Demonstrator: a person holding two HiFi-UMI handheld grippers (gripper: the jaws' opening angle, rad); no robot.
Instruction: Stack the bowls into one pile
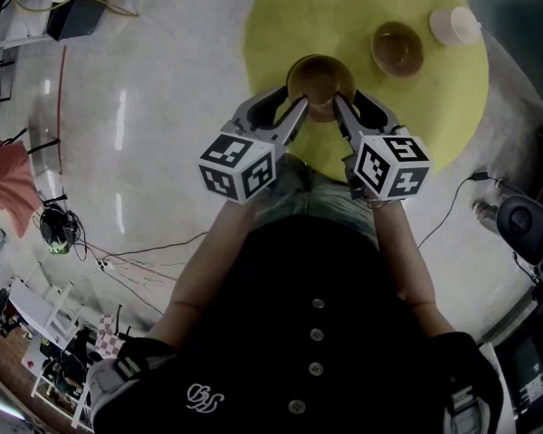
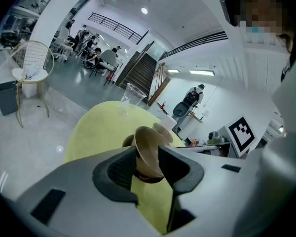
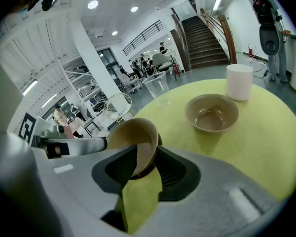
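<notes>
A tan bowl [image 1: 321, 81] is at the near edge of the round yellow table [image 1: 281, 25]. My left gripper [image 1: 294, 107] is shut on its left rim and my right gripper [image 1: 341, 105] is shut on its right rim. The left gripper view shows the bowl's wall [image 2: 147, 149] pinched between the dark pads of that gripper [image 2: 148, 163]. In the right gripper view the same bowl [image 3: 135, 141] is clamped in that gripper [image 3: 143, 159]. A second, empty tan bowl [image 1: 397, 48] [image 3: 212, 113] stands further back to the right. I cannot tell whether the held bowl is touching the table.
A white cup [image 1: 453, 25] [image 3: 239, 82] stands at the table's far right, beyond the second bowl. A clear plastic cup [image 3: 155, 89] [image 2: 130, 95] is at the far edge. Cables and a floor fan [image 1: 56, 229] lie on the floor around the table.
</notes>
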